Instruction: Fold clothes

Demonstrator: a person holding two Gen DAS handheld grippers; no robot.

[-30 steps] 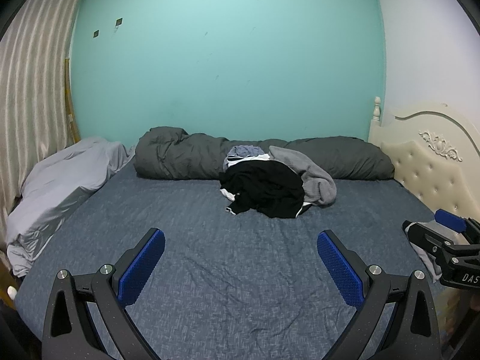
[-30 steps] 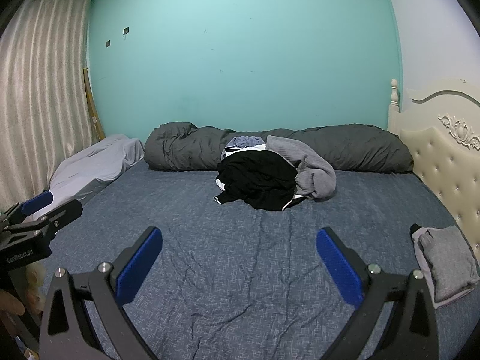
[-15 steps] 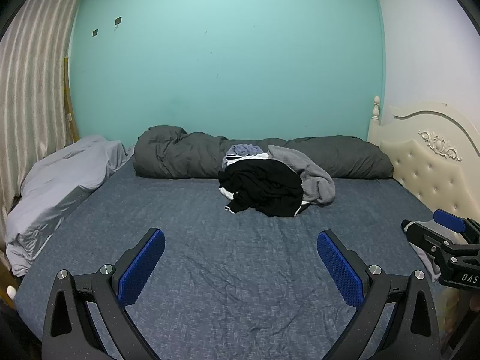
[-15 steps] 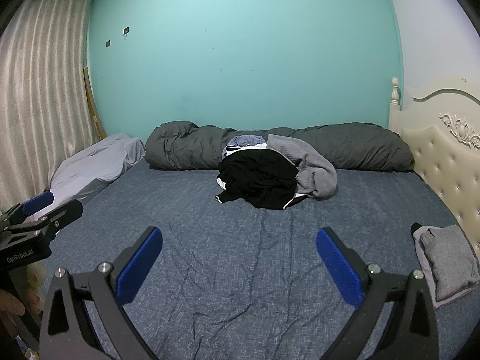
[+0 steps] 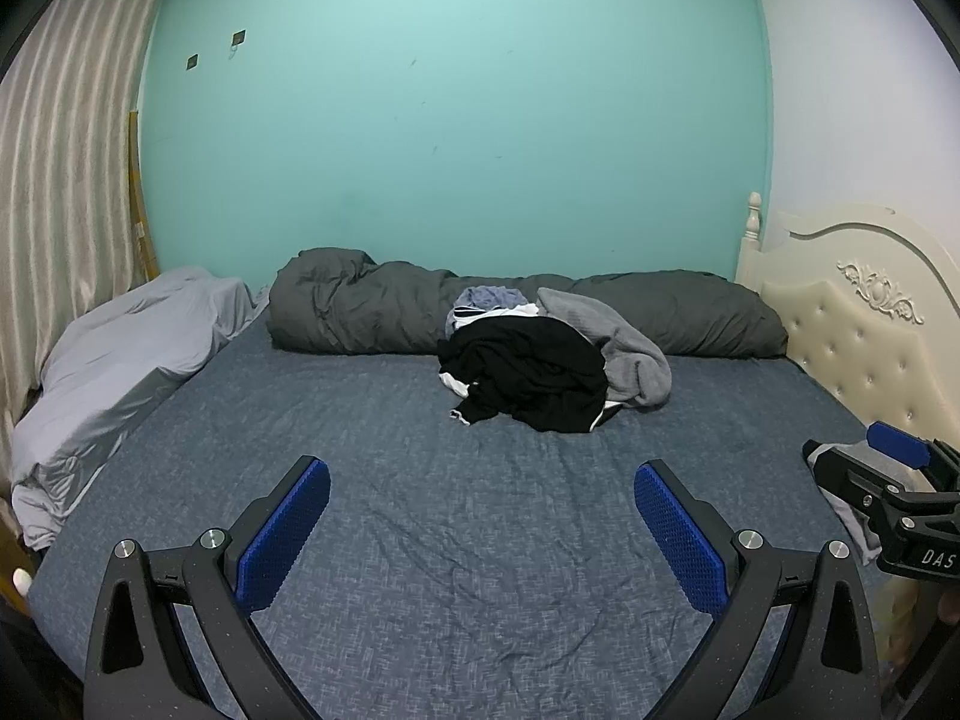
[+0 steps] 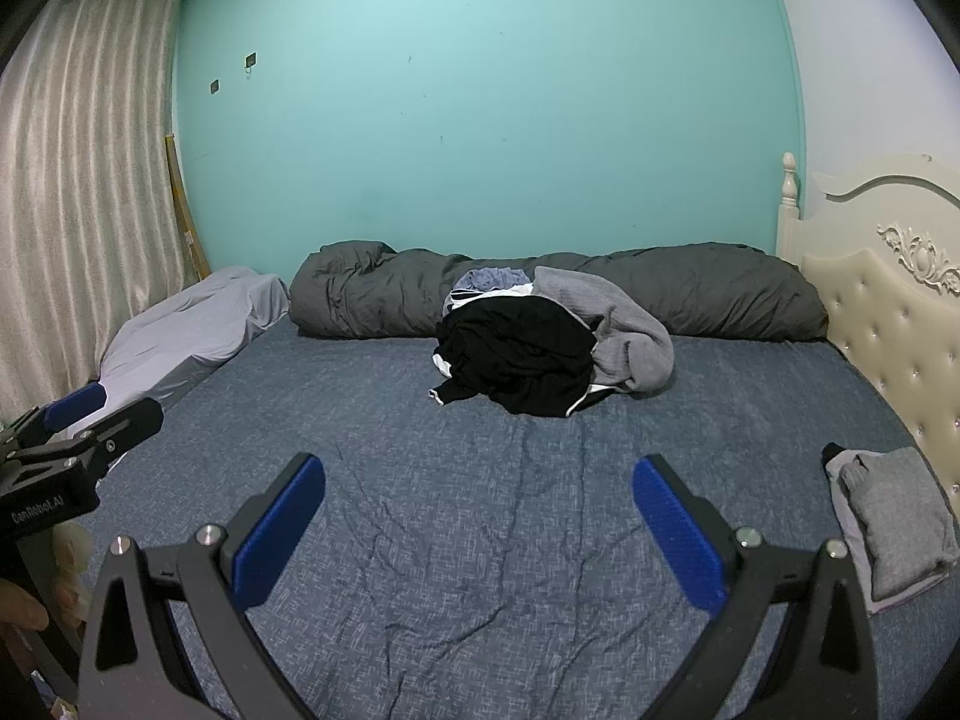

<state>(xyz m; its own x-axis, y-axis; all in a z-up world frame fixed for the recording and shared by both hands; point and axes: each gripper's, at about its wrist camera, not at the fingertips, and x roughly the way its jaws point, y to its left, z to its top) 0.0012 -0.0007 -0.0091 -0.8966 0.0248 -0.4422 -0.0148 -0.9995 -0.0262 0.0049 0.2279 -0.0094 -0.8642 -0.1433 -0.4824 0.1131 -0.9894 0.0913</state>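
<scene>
Bed (image 5: 480, 540) | 1 clothes heap (image 5: 540, 372) | 1 folded grey garment (image 6: 894, 528) | left tongs (image 5: 480, 531), right tongs (image 6: 477, 531) both agape, empty

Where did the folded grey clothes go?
The folded grey clothes lie at the right edge of the bed, beside the cream headboard, clearest in the right wrist view and far from the unfolded pile.

The bed (image 5: 480, 540) carries a clothes pile (image 5: 540, 372), rolled duvet (image 5: 372, 312), folded garment (image 6: 894, 516).

Black garment (image 5: 528, 378) and grey sweater (image 5: 624, 348) on heathered blue sheet (image 5: 480, 540); teal wall (image 5: 450, 120).
</scene>
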